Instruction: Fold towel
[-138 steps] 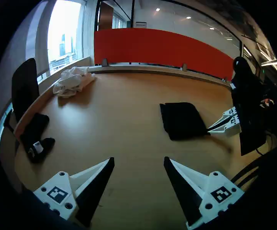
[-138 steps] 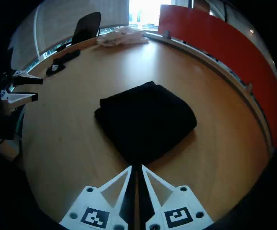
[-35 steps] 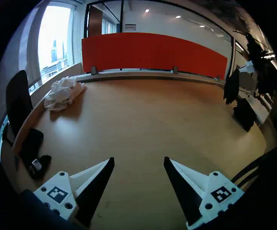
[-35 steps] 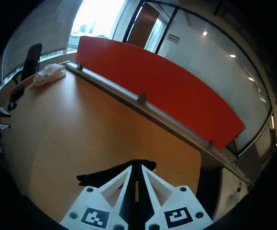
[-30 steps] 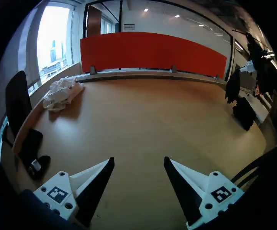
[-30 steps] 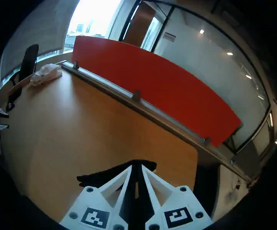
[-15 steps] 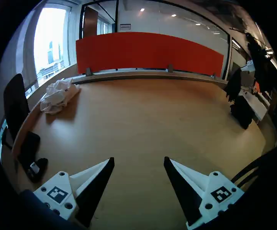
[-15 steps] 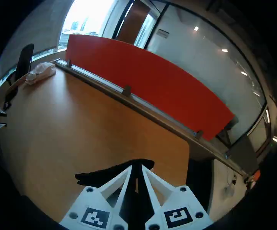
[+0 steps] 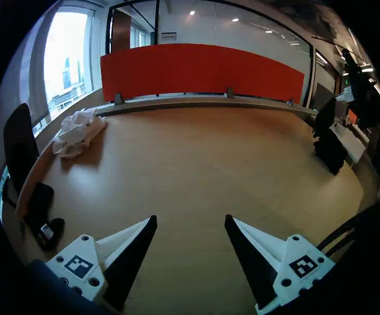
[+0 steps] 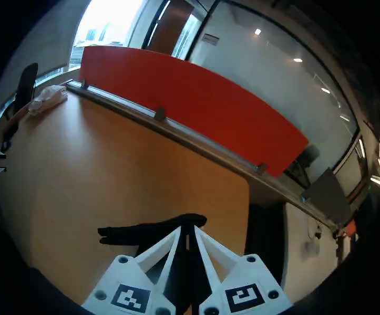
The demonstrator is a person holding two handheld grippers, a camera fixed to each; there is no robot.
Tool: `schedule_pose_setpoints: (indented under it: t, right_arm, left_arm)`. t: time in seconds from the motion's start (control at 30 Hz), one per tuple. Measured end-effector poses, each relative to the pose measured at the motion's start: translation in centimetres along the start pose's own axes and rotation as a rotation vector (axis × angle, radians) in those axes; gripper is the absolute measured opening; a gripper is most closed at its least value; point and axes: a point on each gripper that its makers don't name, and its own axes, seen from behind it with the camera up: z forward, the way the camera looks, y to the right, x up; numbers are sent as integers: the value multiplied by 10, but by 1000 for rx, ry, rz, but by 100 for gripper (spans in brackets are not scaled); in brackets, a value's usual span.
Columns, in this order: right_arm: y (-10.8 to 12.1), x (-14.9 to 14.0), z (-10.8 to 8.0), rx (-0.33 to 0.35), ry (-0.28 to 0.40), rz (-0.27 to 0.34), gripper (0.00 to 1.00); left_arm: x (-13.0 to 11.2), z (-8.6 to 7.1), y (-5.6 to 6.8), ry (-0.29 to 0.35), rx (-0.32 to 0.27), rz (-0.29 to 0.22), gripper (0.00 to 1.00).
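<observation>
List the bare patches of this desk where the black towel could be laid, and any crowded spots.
The broad middle of the desk is bare, from the left gripper up to the red divider. Clutter sits along the left edge: a white cloth heap farther, a black object nearer.

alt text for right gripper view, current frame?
The white right gripper is shut on a black towel, holding it over a large wooden table. A long red divider panel runs along the table's far edge, with crumpled white cloth at the far left corner.
</observation>
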Motion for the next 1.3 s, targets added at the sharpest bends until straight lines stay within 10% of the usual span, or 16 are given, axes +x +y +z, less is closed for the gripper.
schedule_pose_setpoints:
  t: [1.3]
  right_arm:
    - [10,-173,-22,-74,-200,233,3]
  left_arm:
    - [-4,1,5,-23,-11,35,96]
